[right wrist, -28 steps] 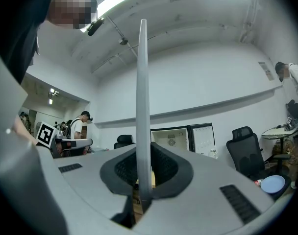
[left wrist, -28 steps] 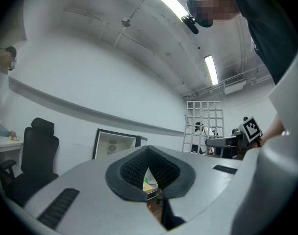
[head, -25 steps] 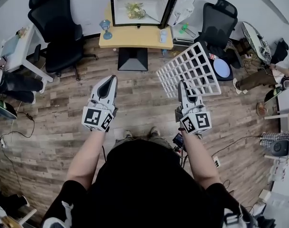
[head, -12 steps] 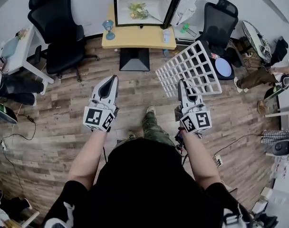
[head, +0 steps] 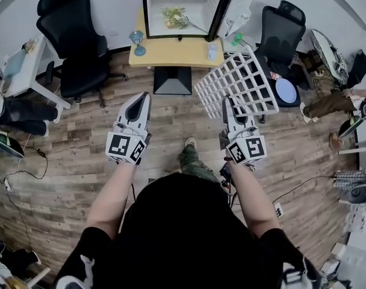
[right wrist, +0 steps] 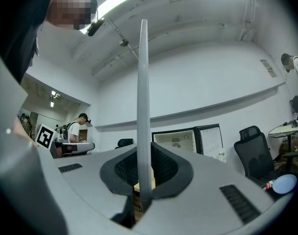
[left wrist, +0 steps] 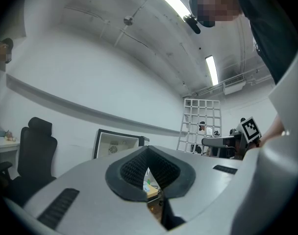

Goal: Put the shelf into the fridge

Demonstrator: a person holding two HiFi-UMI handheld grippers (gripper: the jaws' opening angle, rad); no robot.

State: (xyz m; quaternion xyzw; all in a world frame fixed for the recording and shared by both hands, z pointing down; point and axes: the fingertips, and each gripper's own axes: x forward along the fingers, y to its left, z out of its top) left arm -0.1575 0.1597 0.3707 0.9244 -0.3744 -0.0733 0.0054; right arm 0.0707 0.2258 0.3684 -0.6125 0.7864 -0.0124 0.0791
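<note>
A white wire grid shelf (head: 239, 83) hangs in the air at the right of the head view, and my right gripper (head: 227, 105) is shut on its near edge. Seen edge-on, the shelf (right wrist: 143, 106) rises as a thin grey bar between the jaws in the right gripper view. My left gripper (head: 141, 98) is shut and holds nothing; its jaws meet with only a thin slit. The small fridge (head: 178, 6) stands open on a wooden table (head: 171, 53) ahead, door (head: 235, 5) swung right, food inside. The shelf (left wrist: 202, 124) also shows at the right of the left gripper view.
A black office chair (head: 71, 35) stands left of the table and another black chair (head: 280, 29) right of the fridge. A blue glass (head: 135, 40) and a small bottle (head: 211, 50) sit on the table. Desks and seated people line both sides. A blue round stool (head: 286, 90) lies behind the shelf.
The person has stepped toward the fridge, one foot forward. Both grippers and the shelf have come nearer to the table. Both grips are unchanged.
</note>
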